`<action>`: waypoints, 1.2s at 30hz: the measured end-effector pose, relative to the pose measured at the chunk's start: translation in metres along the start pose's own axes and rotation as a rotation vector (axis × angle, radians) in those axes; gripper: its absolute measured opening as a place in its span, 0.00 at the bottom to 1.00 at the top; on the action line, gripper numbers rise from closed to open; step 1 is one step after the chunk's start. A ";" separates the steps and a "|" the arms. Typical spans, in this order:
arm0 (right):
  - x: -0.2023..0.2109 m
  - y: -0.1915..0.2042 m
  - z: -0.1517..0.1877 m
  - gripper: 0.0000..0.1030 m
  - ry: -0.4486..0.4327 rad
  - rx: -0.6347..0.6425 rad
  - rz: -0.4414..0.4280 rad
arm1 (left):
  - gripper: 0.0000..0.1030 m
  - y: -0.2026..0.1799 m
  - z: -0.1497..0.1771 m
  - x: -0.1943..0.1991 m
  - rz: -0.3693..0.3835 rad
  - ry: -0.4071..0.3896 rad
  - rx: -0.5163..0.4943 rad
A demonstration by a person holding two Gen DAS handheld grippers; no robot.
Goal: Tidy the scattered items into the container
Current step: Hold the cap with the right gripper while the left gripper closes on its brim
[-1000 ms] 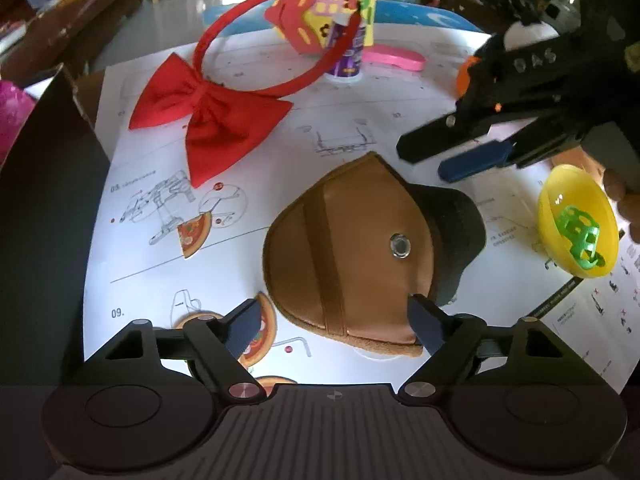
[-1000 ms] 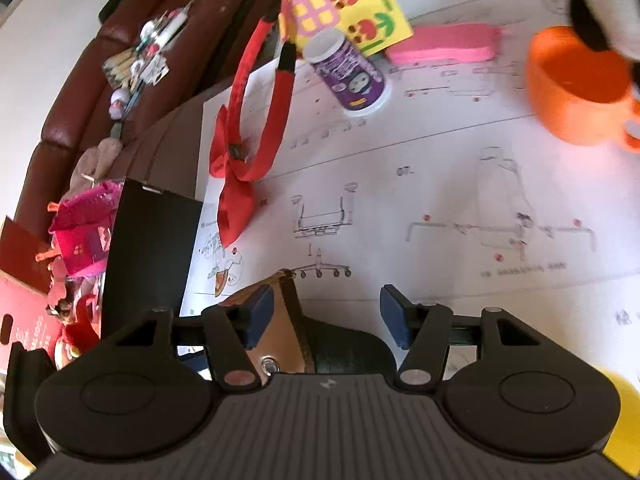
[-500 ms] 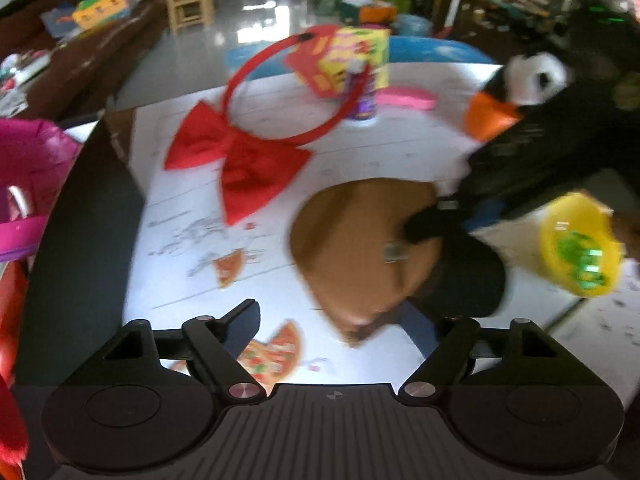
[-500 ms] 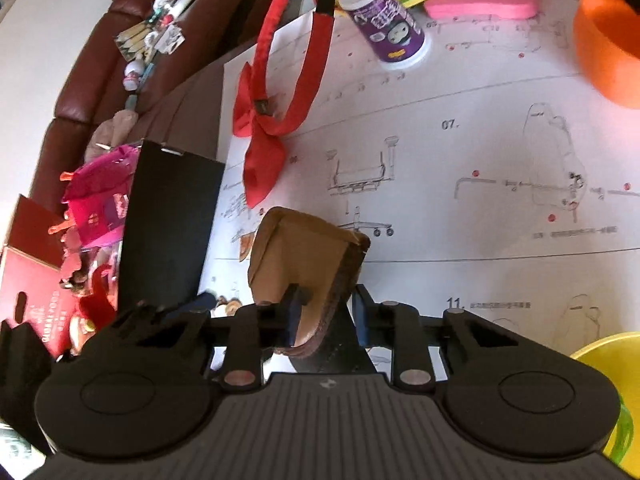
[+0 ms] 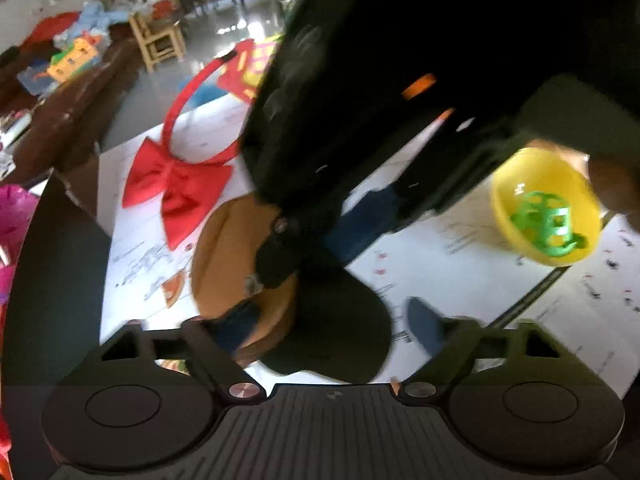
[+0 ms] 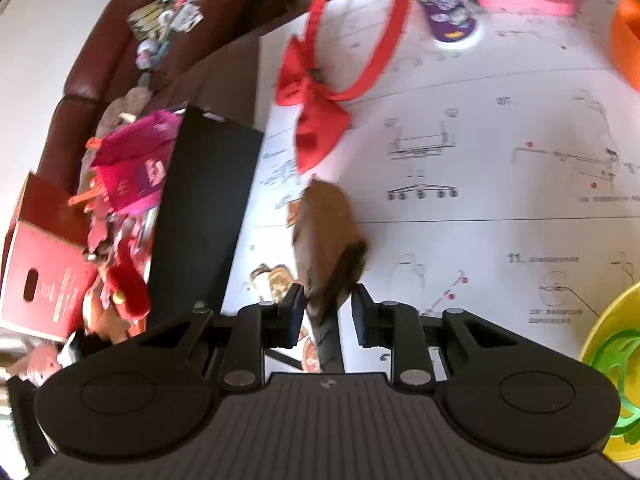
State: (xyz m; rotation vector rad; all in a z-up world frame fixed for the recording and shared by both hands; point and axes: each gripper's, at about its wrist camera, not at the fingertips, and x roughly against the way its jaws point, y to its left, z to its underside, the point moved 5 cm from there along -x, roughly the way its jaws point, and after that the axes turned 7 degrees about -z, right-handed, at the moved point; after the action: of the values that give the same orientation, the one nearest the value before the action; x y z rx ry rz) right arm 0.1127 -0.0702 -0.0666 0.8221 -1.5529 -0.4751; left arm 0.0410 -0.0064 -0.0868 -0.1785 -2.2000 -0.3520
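Now the brown cap point(image 6: 326, 236) is pinched between the pads of the right gripper point(image 6: 325, 314) and held clear of the white instruction sheet point(image 6: 500, 208), just beside the black container point(image 6: 200, 208). Meanwhile the left gripper point(image 5: 328, 324) is seen closing, its jaws spread with nothing pressed between them. A red bow headband point(image 5: 176, 176) and a yellow bowl point(image 5: 544, 216) are left lying on the sheet.

A white instruction sheet point(image 6: 500, 208) covers the table point(image 6: 236, 60), bearing a red bow headband point(image 6: 316, 120) and yellow bowl point(image 5: 544, 208).
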 end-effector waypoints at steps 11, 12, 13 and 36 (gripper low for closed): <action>0.003 -0.005 -0.020 0.52 -0.088 0.007 0.062 | 0.63 0.029 0.004 0.004 0.051 -0.011 0.059; 0.000 -0.002 -0.023 0.52 -0.088 0.007 0.052 | 0.63 0.030 0.004 0.004 0.054 -0.011 0.062; -0.005 0.001 -0.027 0.54 -0.088 0.015 0.045 | 0.63 0.030 0.004 0.005 0.056 -0.012 0.065; -0.057 0.024 -0.038 0.42 -0.040 0.043 0.117 | 0.35 0.068 0.009 0.011 -0.042 -0.004 0.213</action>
State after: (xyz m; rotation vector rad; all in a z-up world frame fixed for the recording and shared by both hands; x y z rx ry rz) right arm 0.1441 -0.0065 -0.0816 0.7533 -1.6432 -0.3762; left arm 0.0445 0.0606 -0.0702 -0.0160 -2.2298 -0.1383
